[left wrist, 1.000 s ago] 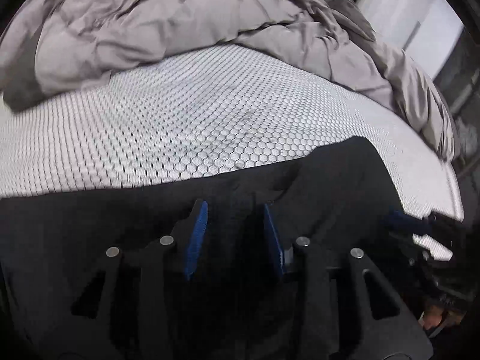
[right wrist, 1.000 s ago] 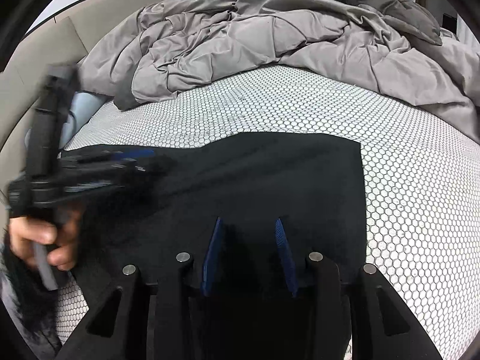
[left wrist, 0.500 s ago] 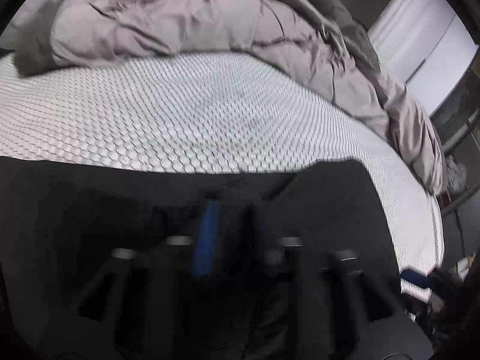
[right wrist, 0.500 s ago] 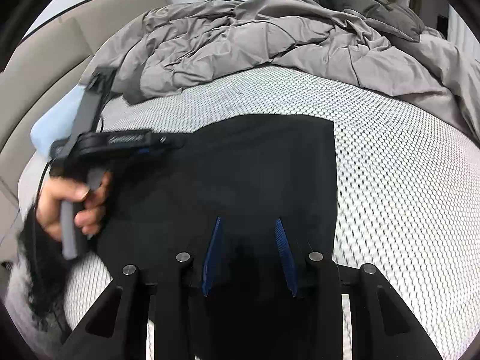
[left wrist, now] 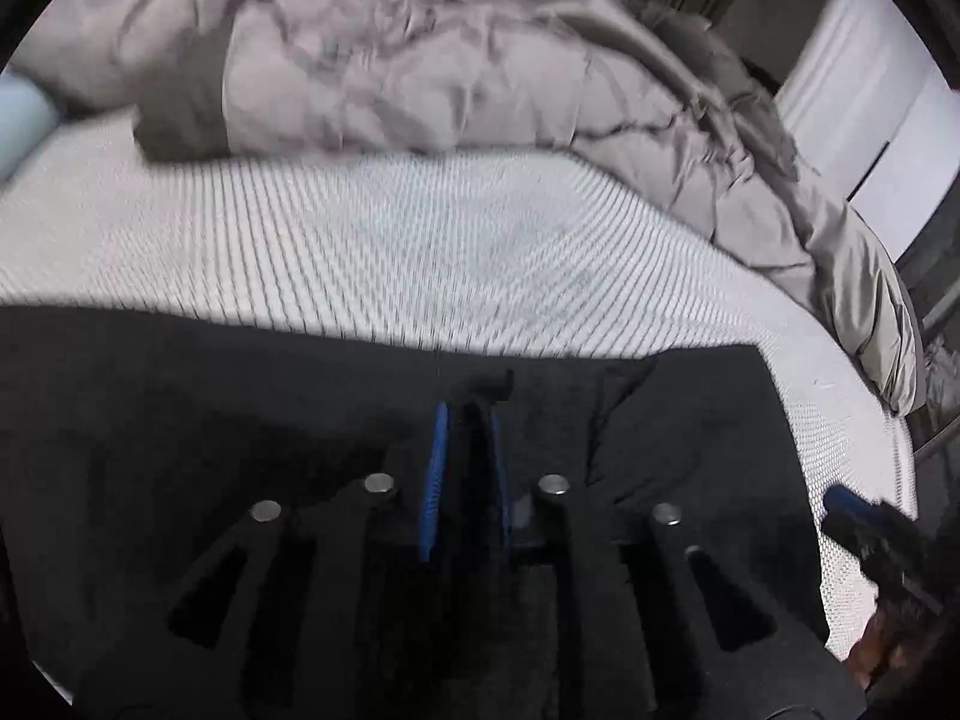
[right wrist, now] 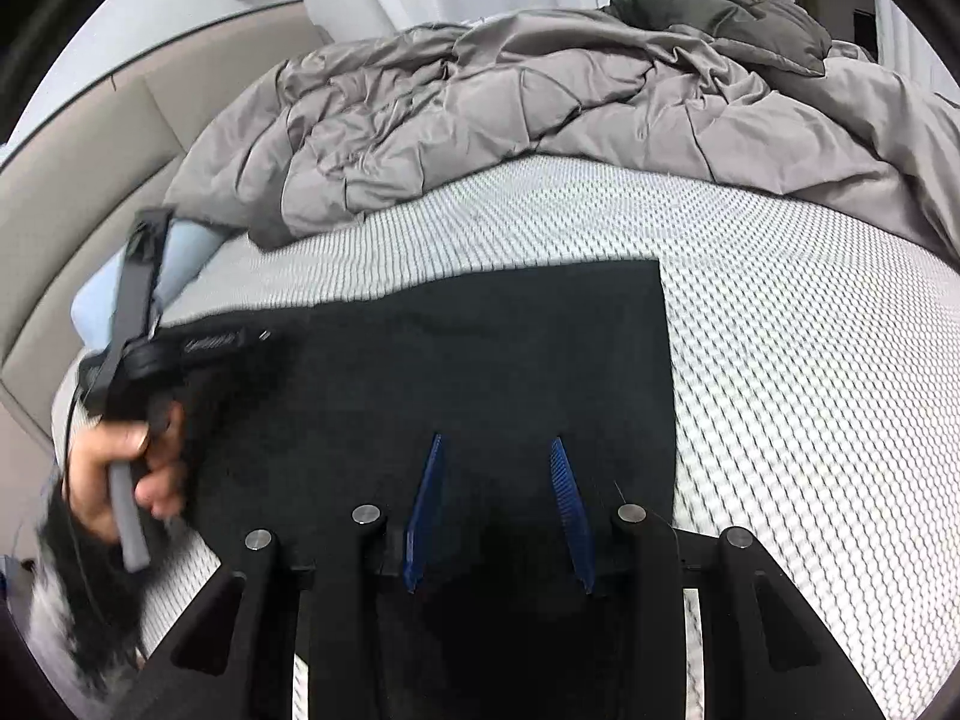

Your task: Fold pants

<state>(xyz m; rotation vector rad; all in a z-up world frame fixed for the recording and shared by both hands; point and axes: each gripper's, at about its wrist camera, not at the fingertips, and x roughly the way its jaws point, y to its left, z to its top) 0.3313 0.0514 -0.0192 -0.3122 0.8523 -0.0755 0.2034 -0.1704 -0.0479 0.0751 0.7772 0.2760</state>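
Black pants [right wrist: 480,360] lie spread on the white honeycomb-patterned mattress [right wrist: 810,360]. In the left wrist view the pants [left wrist: 180,420] fill the lower half. My left gripper [left wrist: 468,414] is shut on a pinch of the black fabric near the pants' far edge, its blue pads close together. In the right wrist view the left gripper's body [right wrist: 144,354] shows in a hand at the pants' left side. My right gripper [right wrist: 498,444] is open, its blue pads wide apart above the pants near their right part. It also shows at the left wrist view's right edge [left wrist: 870,534].
A crumpled grey duvet [right wrist: 540,108] lies along the far side of the bed. A light blue pillow [right wrist: 180,252] sits at the left by a beige headboard [right wrist: 72,180]. The mattress edge [left wrist: 900,468] drops off at the right in the left wrist view.
My left gripper has closed from open onto the pants fabric and swung its view leftward. My right gripper stayed open over the pants, drawing slightly back.
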